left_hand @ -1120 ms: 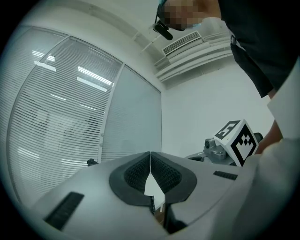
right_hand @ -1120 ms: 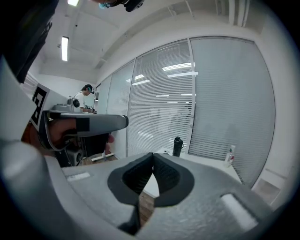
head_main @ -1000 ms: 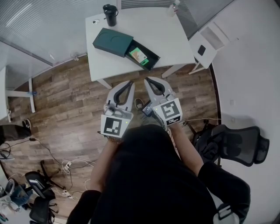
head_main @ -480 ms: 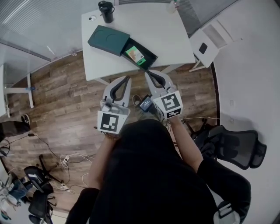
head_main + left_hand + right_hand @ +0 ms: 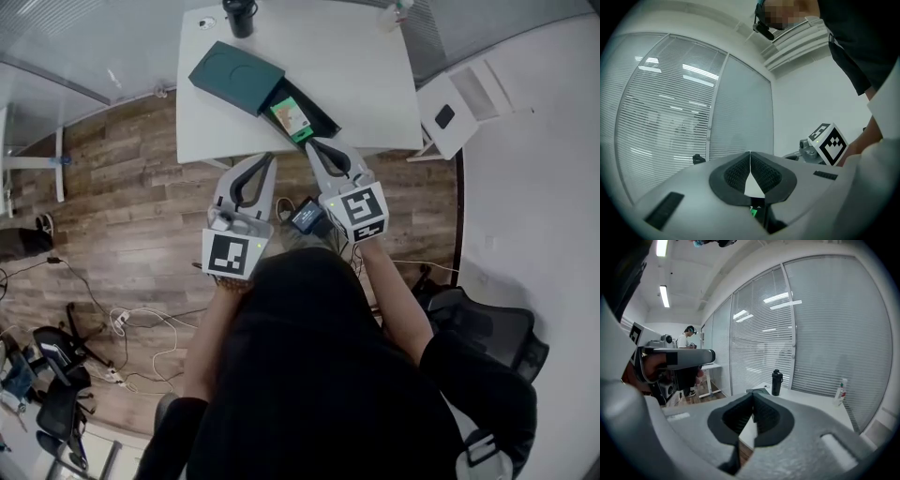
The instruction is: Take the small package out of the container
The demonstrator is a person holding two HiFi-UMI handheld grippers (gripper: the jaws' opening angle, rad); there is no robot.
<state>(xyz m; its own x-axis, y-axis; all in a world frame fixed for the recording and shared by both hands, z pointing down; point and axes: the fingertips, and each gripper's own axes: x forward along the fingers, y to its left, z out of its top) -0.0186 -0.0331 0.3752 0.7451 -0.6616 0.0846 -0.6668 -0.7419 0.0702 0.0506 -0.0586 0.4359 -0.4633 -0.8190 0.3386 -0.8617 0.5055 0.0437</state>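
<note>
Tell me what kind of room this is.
Probably an office or small meeting room: glass partitions with blinds, a white table on wood-look flooring, and a black office chair off to the side.

White table (image 5: 370, 89). Carries dark green container (image 5: 236, 75), pulled open; black flask (image 5: 240, 12), clear bottle (image 5: 395, 13) near far edge.

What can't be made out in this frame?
- Package print: too small in the head view.
- Box: mostly hidden in the left gripper view by the left claw.
- Package: hidden in the right gripper view behind the right claw.
- Cup: cut off by the head view's top edge.
</note>
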